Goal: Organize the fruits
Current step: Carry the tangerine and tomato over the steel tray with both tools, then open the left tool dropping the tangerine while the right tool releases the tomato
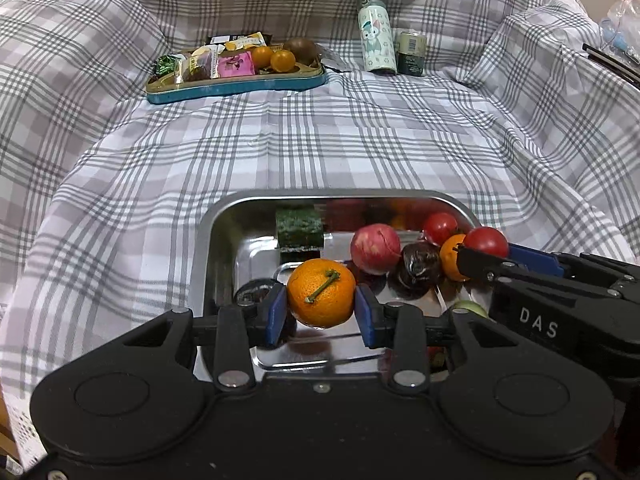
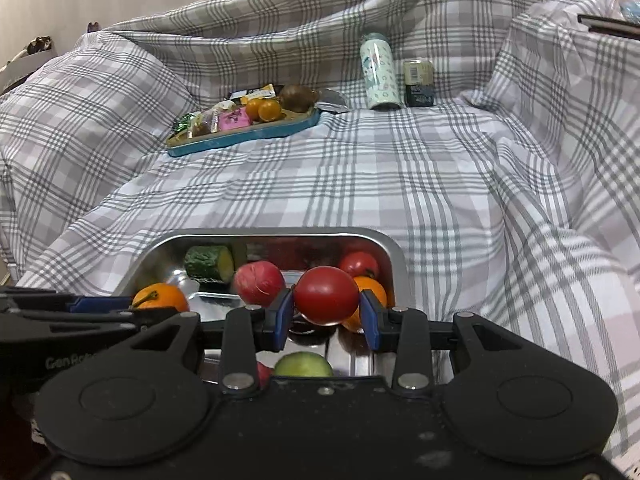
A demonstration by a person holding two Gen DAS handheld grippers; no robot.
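Note:
My left gripper is shut on an orange mandarin with a green stem, held over the steel tray. My right gripper is shut on a red tomato above the same steel tray. Inside the tray lie a cucumber piece, a pink-red fruit, a dark fruit, another tomato and a second mandarin. The right gripper with its tomato shows at the right of the left wrist view.
A blue tray at the back holds wrapped snacks, two small oranges and a brown fruit. A patterned bottle and a green can stand to its right. Checked cloth covers everything between.

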